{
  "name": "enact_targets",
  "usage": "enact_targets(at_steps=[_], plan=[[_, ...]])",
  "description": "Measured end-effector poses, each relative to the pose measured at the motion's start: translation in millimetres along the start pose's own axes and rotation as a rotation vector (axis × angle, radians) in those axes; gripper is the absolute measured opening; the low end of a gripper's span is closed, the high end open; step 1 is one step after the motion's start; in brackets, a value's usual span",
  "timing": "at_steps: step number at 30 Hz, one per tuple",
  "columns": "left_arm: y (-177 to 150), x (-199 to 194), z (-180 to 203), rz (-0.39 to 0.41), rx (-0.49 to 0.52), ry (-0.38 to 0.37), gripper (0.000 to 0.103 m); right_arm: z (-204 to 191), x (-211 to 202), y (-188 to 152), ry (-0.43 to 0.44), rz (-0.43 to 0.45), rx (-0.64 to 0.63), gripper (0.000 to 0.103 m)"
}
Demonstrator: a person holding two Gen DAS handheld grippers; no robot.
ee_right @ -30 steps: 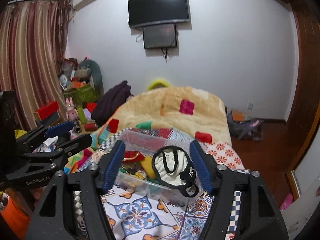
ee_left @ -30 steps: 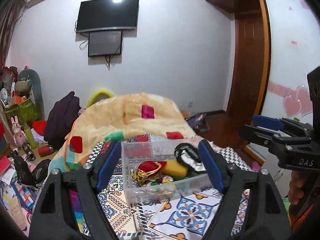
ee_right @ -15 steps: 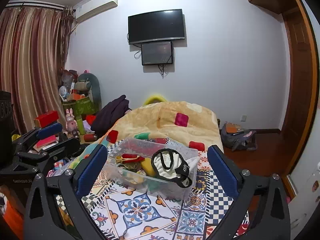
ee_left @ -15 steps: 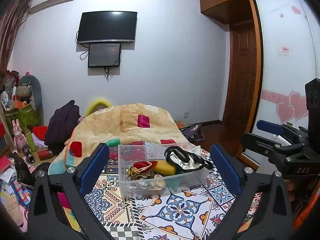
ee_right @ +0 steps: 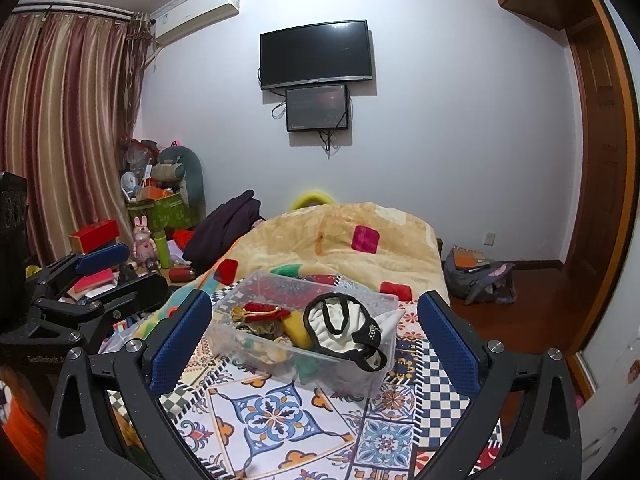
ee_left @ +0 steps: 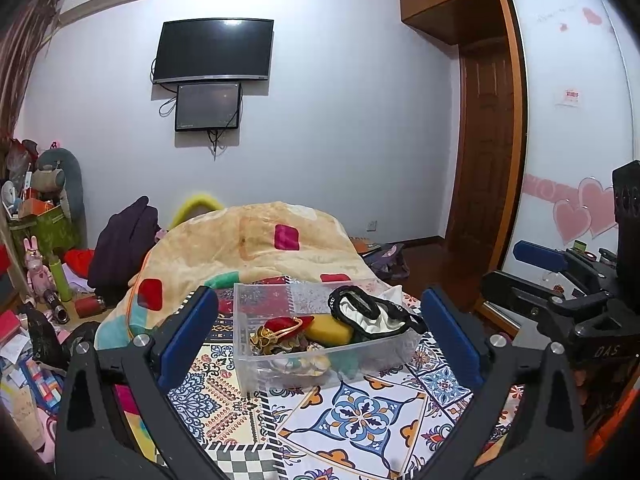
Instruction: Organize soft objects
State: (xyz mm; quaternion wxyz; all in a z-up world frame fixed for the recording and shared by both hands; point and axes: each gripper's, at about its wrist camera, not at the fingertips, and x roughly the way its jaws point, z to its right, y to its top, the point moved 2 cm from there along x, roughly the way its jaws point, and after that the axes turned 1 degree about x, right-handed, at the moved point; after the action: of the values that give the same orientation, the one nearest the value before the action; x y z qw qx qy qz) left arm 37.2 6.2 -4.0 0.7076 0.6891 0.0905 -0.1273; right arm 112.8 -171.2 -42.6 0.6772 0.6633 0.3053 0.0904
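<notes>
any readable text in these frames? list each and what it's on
"DAS": right gripper body, seen in the left wrist view.
"GenRobot" plus cut-off letters: left gripper body, seen in the right wrist view.
Red sticker on wardrobe door: too blurred.
Writing atop wardrobe door: too faint.
TV bezel logo: too small.
Air conditioner label: too small.

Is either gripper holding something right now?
No, the left gripper and right gripper are both wide open and empty, short of the clear bin.
</notes>
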Motion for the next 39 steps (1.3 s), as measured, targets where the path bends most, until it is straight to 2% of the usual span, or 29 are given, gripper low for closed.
enact_targets(at_steps=[39], plan=[[0,0,-1,0.001,-0.002,0.001,0.103,0,-10,2,0.013,0.009,0.017,0.103]])
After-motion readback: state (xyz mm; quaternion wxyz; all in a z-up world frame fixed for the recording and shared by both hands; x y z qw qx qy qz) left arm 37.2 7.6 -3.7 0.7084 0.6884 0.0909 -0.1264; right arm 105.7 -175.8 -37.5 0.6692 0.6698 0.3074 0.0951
